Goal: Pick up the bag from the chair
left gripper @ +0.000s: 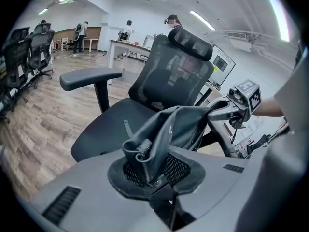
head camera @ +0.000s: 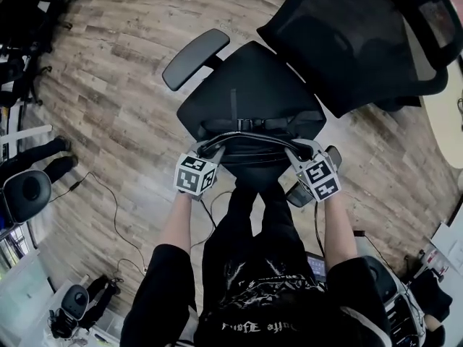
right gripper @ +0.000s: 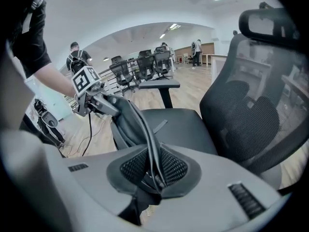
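A black fabric bag [head camera: 253, 149] hangs stretched between my two grippers, just over the front edge of the black office chair's seat [head camera: 246, 85]. My left gripper [head camera: 207, 149] is shut on the bag's left end, where a zipper edge [left gripper: 144, 151] is pinched between the mesh pads. My right gripper [head camera: 295, 154] is shut on the bag's right end, a thin folded edge [right gripper: 149, 144] between its pads. In the left gripper view the bag [left gripper: 178, 124] runs across to the right gripper [left gripper: 241, 100]. In the right gripper view the bag [right gripper: 126, 120] runs to the left gripper [right gripper: 87, 88].
The chair's left armrest [head camera: 195, 56] juts out at seat height and its mesh backrest [head camera: 354, 42] stands behind. Cables [head camera: 108, 208] trail over the wood floor at the left, near another chair's base [head camera: 29, 194]. Rows of chairs [right gripper: 145, 64] and people stand far off.
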`<state>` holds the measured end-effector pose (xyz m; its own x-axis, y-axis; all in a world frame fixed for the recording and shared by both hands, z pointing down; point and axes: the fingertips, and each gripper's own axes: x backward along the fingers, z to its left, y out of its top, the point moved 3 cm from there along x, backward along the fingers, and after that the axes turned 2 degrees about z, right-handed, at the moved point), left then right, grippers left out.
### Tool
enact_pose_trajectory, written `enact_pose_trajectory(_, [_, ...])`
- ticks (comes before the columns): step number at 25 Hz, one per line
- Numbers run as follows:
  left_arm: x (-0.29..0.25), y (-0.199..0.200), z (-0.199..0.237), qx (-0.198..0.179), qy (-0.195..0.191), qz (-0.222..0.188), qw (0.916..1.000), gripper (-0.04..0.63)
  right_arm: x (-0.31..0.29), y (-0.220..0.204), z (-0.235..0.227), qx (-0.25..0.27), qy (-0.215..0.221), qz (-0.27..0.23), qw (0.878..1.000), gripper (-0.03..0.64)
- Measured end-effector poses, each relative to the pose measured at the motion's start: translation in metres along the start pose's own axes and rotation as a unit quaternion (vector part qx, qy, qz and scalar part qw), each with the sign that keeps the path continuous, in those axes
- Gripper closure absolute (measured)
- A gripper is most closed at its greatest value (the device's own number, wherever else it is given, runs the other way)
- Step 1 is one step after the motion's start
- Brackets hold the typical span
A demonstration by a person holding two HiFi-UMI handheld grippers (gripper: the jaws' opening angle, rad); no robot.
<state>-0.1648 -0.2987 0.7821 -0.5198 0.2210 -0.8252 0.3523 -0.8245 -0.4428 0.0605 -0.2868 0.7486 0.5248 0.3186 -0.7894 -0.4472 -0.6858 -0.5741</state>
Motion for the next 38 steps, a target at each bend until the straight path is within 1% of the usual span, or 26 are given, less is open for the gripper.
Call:
enact_pose_trajectory(3, [0.010,-0.004,-0.008,0.006,0.000,0.001,1.0000,0.535,0.012,-0.001,0.009,-0.011,-0.004,-0.003,1.000,0.552])
enact_pose_trajectory(6, [0.025,-0.006,-0.016,0.007,0.001,-0.008,0.9999,0.535,0.024,0.002,0.019,-0.022,-0.013,-0.012,1.000,0.552])
enact_pose_trajectory(9, [0.042,-0.010,-0.023,0.015,0.004,-0.019,0.9997,0.535,0.038,0.008,0.031,-0.020,-0.021,-0.016,0.999,0.552])
enact_pose_trajectory(12, [0.054,-0.004,-0.026,0.020,0.013,-0.034,0.9991,0.535,0.049,0.020,0.036,-0.010,-0.031,-0.024,0.999,0.552])
enact_pose_trajectory(19, [0.086,-0.005,-0.040,0.020,0.025,-0.057,0.9979,0.535,0.076,0.031,0.057,-0.008,-0.049,-0.040,0.998,0.552])
enact_pose_trajectory(25, [0.108,-0.005,-0.051,0.018,0.015,-0.065,0.9976,0.535,0.098,0.037,0.074,-0.015,-0.062,-0.053,0.997,0.552])
enact_pose_trajectory(30, [0.127,0.000,-0.060,0.010,0.022,-0.079,0.9966,0.535,0.117,0.047,0.084,-0.004,-0.066,-0.067,0.996,0.552])
enact_pose_trajectory(33, [0.137,0.004,-0.066,0.011,0.026,-0.081,0.9963,0.535,0.128,0.053,0.088,0.004,-0.072,-0.074,0.995,0.552])
enact_pose_trajectory(38, [0.154,0.012,-0.077,0.002,0.029,-0.089,0.9956,0.535,0.148,0.061,0.093,0.015,-0.077,-0.087,0.993,0.552])
